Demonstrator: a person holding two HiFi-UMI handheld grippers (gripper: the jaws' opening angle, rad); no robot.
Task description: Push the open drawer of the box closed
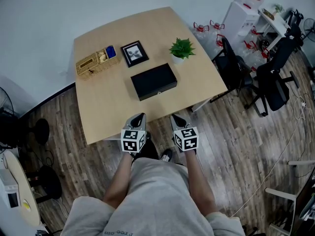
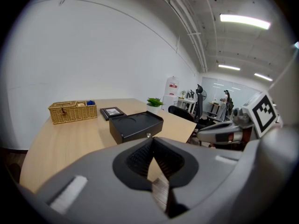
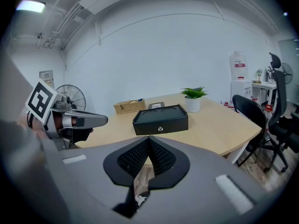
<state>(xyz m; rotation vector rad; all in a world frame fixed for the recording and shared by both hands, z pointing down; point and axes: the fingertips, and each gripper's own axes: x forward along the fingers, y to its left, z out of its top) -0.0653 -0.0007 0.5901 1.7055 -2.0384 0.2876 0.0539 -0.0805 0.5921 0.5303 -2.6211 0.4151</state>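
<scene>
A flat black box [image 1: 153, 81] lies in the middle of the light wooden table [image 1: 108, 107]. Its drawer front, with a small metal knob [image 1: 158, 93], faces me and looks about flush with the body. The same box [image 2: 135, 125] appears ahead in the left gripper view, and in the right gripper view the box [image 3: 160, 119] sits straight in front. My left gripper [image 1: 140, 116] and right gripper [image 1: 175, 117] hover side by side over the table's near edge, well short of the box. Both are shut with nothing held, the tips meeting in each gripper view [image 2: 153, 139] [image 3: 148, 137].
Behind the box stand a wicker basket [image 1: 96, 61], a framed picture [image 1: 134, 53] and a small potted plant [image 1: 181, 49]. Black office chairs [image 1: 268, 80] are at the right over the wood floor. A fan [image 3: 70, 97] stands to the left.
</scene>
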